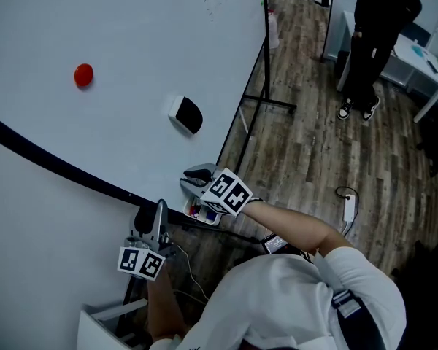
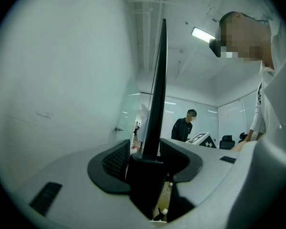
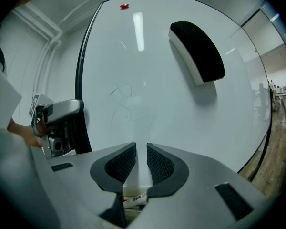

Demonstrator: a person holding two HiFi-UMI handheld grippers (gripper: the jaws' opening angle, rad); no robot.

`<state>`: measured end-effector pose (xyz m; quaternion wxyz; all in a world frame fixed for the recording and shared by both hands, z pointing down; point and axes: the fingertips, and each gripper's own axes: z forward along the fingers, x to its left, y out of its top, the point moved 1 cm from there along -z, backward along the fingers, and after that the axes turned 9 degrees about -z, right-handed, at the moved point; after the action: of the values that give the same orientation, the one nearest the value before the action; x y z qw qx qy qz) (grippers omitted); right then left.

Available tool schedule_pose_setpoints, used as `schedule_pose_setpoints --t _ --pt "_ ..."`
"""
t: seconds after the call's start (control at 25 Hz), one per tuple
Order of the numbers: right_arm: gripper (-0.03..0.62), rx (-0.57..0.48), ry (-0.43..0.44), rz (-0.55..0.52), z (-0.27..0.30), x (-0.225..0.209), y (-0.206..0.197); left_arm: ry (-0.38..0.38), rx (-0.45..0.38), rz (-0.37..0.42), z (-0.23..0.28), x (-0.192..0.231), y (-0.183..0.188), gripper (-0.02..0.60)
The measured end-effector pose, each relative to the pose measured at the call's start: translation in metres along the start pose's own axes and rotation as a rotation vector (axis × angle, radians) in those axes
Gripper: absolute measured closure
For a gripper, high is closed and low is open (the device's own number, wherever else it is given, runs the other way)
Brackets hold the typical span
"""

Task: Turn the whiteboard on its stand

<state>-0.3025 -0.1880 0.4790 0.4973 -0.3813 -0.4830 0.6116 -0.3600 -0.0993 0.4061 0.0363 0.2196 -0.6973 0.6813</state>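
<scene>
Wood floor off right, a bystander well clear, and the whiteboard fills the left, eraser and red magnet stuck on its face. Now the left gripper is clamped on the black frame edge, the right gripper pinched on the board's thin white lower edge. Two holds, I'd say, to swing it evenly.

Eraser right of magnet, on whiteboard

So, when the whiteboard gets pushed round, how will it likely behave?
The whiteboard probably stays stiff: its black frame looks rigid. Being large on a thin stand, it may swing heavily or wobble. The eraser and red magnet could slip off.
</scene>
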Motion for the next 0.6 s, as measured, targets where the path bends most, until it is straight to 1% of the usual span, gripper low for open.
schedule_pose_setpoints --t 0.24,0.6 --pt "0.516 0.032 -0.007 -0.018 -0.004 0.0 -0.005 0.013 -0.021 -0.011 -0.003 0.0 0.0 0.39" --pt "0.517 0.012 -0.029 -0.02 -0.035 -0.006 -0.003 0.066 -0.073 -0.061 -0.009 -0.002 0.005 0.388"
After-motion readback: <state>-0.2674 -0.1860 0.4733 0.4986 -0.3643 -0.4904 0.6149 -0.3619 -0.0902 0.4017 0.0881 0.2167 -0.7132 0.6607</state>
